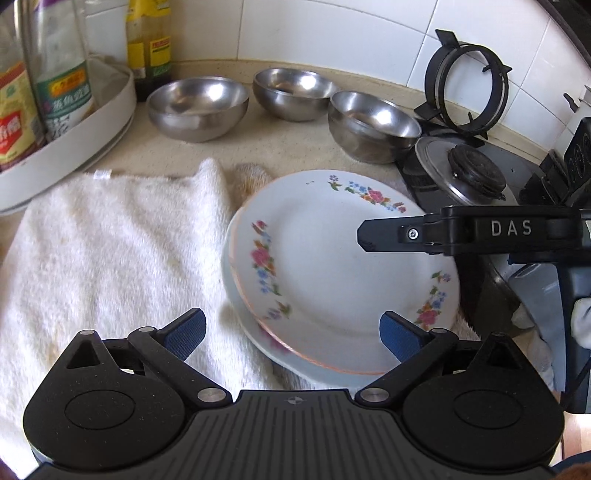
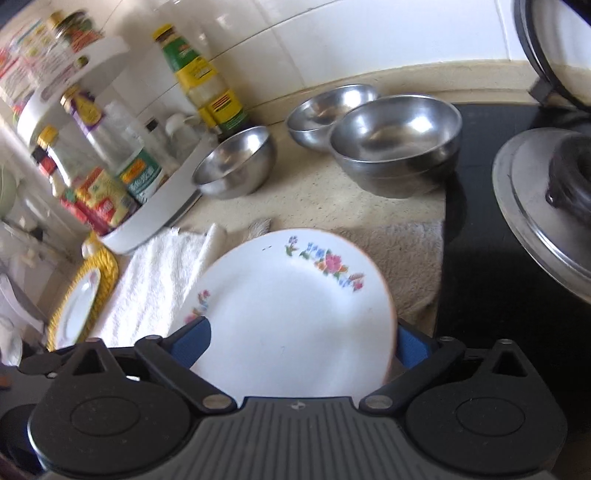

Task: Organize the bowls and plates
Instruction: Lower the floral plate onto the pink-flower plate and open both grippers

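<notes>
Left gripper (image 1: 291, 336): we see its jaws spread, empty, over the towel (image 1: 110, 251).
Right gripper (image 2: 301, 343): jaws wide around the top plate (image 2: 291, 314); whether they touch it we cannot tell.
Plates: two stacked (floral rims), at the towel's 3 o'clock edge.
Bowls (image 1: 197, 107): three steel ones at 12 o'clock, beyond the towel.
Stove (image 2: 480, 258): at 3 o'clock.

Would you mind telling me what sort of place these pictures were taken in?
Most likely a home kitchen counter. A stove with a pot lid sits to one side, sauce bottles stand against a tiled wall, and steel bowls and flowered plates lie on the counter.
</notes>
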The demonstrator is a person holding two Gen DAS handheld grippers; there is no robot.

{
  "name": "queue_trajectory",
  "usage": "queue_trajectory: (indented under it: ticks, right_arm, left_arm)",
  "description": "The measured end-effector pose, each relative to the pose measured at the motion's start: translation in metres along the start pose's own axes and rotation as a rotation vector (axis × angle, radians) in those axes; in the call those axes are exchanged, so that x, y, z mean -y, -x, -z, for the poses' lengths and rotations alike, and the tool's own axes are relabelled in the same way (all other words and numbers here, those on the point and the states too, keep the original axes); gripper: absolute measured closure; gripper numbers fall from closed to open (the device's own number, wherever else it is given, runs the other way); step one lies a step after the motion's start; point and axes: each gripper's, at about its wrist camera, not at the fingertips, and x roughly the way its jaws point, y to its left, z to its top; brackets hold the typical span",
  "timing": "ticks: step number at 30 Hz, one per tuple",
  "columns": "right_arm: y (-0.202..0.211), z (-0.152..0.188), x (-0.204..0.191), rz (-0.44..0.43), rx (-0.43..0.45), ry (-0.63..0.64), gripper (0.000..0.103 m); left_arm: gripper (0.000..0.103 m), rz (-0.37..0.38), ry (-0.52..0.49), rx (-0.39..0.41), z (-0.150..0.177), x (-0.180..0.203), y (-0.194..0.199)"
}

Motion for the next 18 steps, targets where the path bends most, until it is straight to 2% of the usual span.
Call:
queue_trajectory:
  ticks: [5,11,18]
  right_arm:
    - [0.001,-0.003,0.001,-0.004,-0.019,0.018,0.000]
    - [0.024,-0.013,-0.010,-0.002,0.052,0.079,0.000]
    - [0.020,-0.024,-0.056,-0.065,0.072,0.161,0.000]
  left_arm:
    - [0.001,-0.021,0.026,-0.007,0.004,-0.004,-0.001]
    - [0.001,-0.061,0.057,0.032,0.001,-0.015,0.017]
    - [0.001,-0.142,0.103,0.090,-0.003,-0.054,0.045]
